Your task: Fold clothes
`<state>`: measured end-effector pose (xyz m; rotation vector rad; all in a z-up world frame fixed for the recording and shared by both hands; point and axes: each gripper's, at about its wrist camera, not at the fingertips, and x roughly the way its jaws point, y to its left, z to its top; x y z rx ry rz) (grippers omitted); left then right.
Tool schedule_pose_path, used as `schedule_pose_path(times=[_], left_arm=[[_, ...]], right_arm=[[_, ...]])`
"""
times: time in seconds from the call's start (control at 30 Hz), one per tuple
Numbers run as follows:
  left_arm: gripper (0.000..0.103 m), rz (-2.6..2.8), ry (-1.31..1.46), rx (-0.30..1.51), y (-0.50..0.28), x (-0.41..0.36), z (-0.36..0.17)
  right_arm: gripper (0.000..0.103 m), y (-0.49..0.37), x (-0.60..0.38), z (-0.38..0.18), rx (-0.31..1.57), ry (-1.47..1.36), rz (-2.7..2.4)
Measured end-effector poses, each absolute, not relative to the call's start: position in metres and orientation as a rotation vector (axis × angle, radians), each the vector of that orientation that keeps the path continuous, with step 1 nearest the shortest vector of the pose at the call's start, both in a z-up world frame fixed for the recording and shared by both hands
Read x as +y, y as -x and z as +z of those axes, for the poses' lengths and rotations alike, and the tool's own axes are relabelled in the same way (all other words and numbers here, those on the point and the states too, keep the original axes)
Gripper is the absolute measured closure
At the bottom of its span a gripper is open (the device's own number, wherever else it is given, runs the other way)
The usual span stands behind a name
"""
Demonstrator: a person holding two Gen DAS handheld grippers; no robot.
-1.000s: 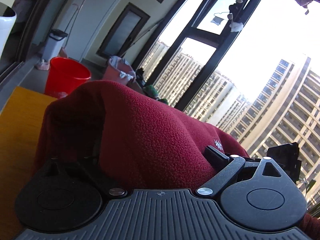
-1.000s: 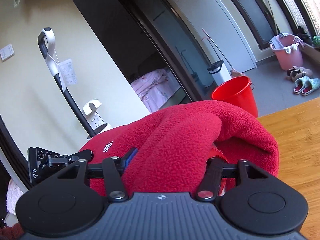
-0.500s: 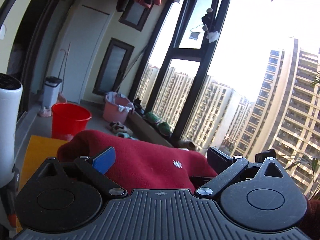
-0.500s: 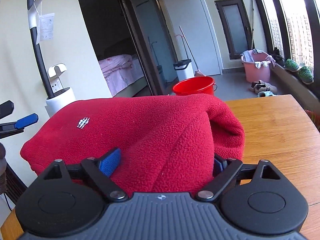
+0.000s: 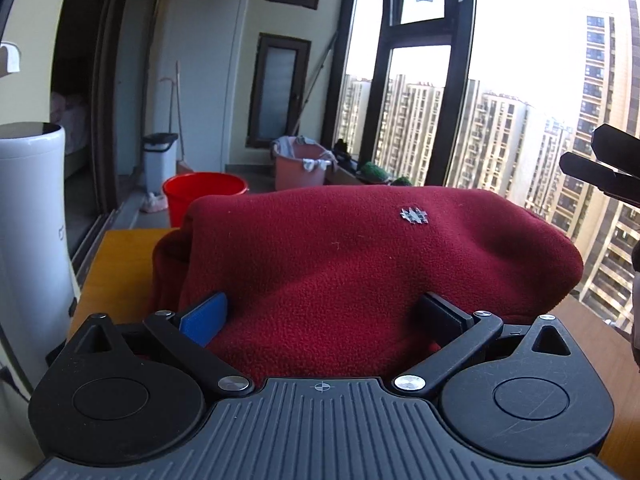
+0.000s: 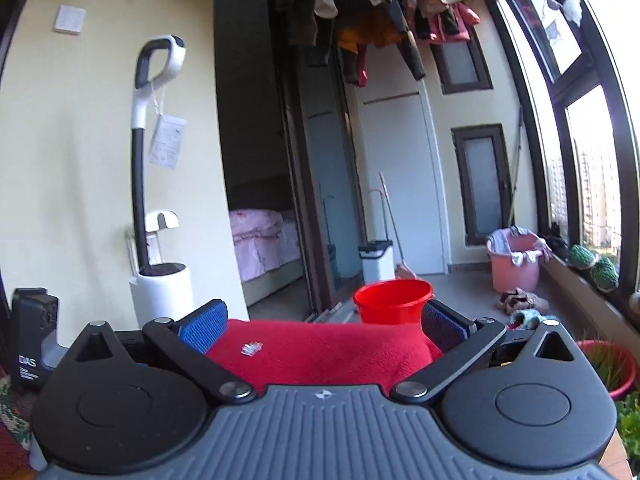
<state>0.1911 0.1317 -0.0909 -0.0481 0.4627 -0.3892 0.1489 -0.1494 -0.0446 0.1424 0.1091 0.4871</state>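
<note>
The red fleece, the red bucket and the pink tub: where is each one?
red fleece (image 5: 340,280), left wrist view, middle of its front face
red bucket (image 6: 390,306), right wrist view, its outer wall
pink tub (image 6: 514,274), right wrist view, its side wall

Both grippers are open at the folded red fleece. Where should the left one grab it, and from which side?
Probably the rounded folded edge of the red fleece nearest the left gripper, approached straight ahead and low along the wooden table. The bulge already sits between its spread fingers, and the layers are thick there, so closing should catch them all.
</note>
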Motion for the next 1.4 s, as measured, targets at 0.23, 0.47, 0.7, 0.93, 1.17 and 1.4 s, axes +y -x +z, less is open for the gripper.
schedule_pose_path(times=[0.23,0.47,0.7,0.93,1.17,1.4], left_arm=[[0.000,-0.400,0.057,0.467,-0.190,0.129,-0.093],[0.000,-0.383,0.076,0.457,-0.199,0.112,-0.097],[0.000,-0.381,0.070,0.457,-0.209,0.097,-0.099],[0.000,-0.387,0.079,0.443,-0.200,0.103,-0.099],[0.000,-0.403,0.154,0.329,-0.197,0.124,-0.071],[0.000,-0.419,0.401,0.495,-0.228,0.154,-0.126]], right_arm=[[0.000,-0.197,-0.126,-0.099,0.438,-0.208,0.496],[0.000,-0.209,-0.144,-0.111,0.422,-0.131,0.516],[0.000,-0.224,-0.158,-0.115,0.395,-0.091,0.458],[0.000,-0.219,-0.156,-0.116,0.385,-0.090,0.440],[0.000,-0.218,-0.159,-0.117,0.383,-0.114,0.430],[0.000,-0.214,-0.157,-0.117,0.382,-0.101,0.420]])
